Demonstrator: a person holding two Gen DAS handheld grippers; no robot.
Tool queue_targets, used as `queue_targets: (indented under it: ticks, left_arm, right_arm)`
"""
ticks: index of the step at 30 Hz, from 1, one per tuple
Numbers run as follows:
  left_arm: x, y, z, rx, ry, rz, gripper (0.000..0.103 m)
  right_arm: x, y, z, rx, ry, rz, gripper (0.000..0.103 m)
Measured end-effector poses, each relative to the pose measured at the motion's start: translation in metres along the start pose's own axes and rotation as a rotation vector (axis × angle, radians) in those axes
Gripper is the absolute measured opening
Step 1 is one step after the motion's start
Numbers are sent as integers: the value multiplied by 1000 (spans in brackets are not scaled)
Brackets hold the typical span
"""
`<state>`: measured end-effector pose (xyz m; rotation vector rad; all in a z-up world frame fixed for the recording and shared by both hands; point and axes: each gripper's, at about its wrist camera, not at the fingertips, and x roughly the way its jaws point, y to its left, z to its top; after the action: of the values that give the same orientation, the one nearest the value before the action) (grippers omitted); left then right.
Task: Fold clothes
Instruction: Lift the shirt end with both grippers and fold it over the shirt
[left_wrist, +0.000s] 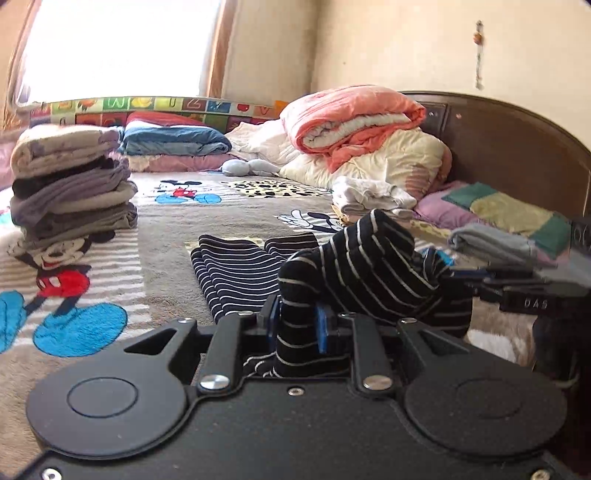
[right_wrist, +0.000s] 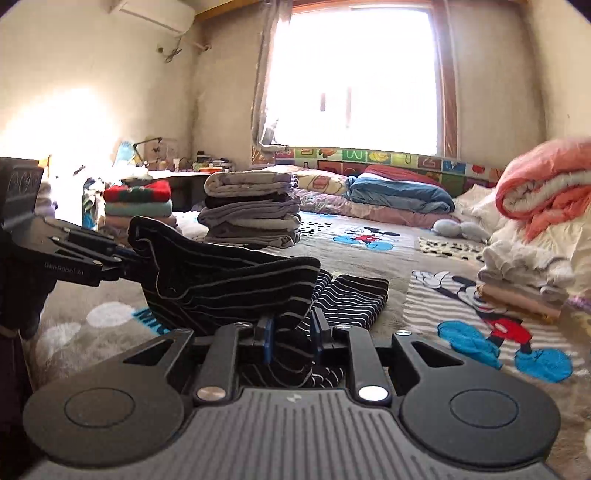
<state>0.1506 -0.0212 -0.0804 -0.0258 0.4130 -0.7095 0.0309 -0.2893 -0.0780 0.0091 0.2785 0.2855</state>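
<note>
Each camera sits low on its own gripper, very near the bed cover (left_wrist: 166, 229). The left view faces the headboard (left_wrist: 509, 147) corner; the right view faces the window (right_wrist: 354, 74). Both share the striped garment (left_wrist: 354, 266) and the folded stack (right_wrist: 251, 210).

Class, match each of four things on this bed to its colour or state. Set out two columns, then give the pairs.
Things:
1. striped garment
2. rolled quilt
3. folded pile
4. soft toy

Descriptions:
A. pale blue
B. stacked, greys and beige
C. gripped at both ends
D. coral pink

Pairs: 1-C, 2-D, 3-B, 4-A
</note>
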Motion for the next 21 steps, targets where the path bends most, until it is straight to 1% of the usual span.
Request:
queue_targets:
  ticks: [2, 4, 6, 7, 8, 9, 10, 11, 12, 13, 14, 15, 17, 21]
  left_arm:
    - [15, 13, 3, -95, 9, -7, 19]
    - [27, 23, 3, -161, 27, -8, 18]
    - [37, 28, 1, -205, 56, -4, 19]
    - [38, 30, -1, -218, 66, -12, 19]
    - [39, 32, -2, -231, 75, -21, 20]
    - [39, 35, -3, -241, 77, -34, 26]
    - [38, 38, -4, -251, 79, -47, 32]
    - [38, 41, -5, -268, 82, -57, 46]
    - [38, 44, -5, -283, 83, -69, 49]
    - [38, 47, -6, -298, 84, -81, 49]
    - [37, 47, -5, -301, 82, -92, 49]
    - [36, 47, -5, -302, 80, -103, 49]
    - [35, 40, -3, -265, 72, -127, 49]
    - [36, 29, -4, -206, 93, -152, 49]
  right_arm:
    - [16, -18, -5, 110, 11, 12, 22]
    - [33, -35, -10, 221, 22, 25, 23]
    - [48, -51, -15, 324, 32, 36, 26]
    - [54, -55, -18, 354, 37, 40, 28]
    - [59, -59, -20, 383, 42, 43, 34]
    - [64, -63, -23, 413, 47, 46, 37]
    - [68, -66, -25, 437, 53, 51, 38]
    - [69, -66, -26, 449, 60, 58, 42]
    - [69, -66, -27, 459, 65, 67, 50]
    - [66, -65, -26, 469, 62, 80, 54]
    - [64, -65, -26, 479, 60, 94, 64]
    - [60, -64, -26, 488, 57, 105, 72]
    - [52, -64, -26, 497, 50, 113, 75]
    - [47, -62, -23, 466, 37, 119, 75]
